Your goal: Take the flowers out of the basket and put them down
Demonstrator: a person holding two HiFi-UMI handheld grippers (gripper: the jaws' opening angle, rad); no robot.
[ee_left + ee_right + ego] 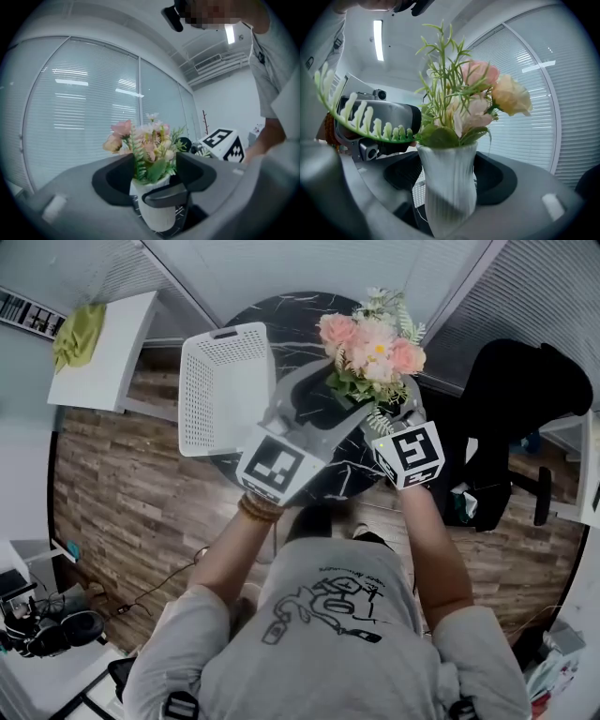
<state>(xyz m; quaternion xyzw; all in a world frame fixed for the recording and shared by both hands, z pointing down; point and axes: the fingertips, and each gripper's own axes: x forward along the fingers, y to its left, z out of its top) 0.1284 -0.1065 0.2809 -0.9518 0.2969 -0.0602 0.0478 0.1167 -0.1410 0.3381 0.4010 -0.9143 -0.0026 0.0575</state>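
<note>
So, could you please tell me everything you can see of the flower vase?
The vase is white, ribbed, ceramic-looking and upright. It holds pink and peach flowers with green fern sprigs. The left gripper and right gripper both clasp its body in their tongs, above the black marble table, beside the white basket.

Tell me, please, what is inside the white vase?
Pink and peach flowers and green leaves rise from the white vase. Its opaque wall hides their stems and anything else inside.
</note>
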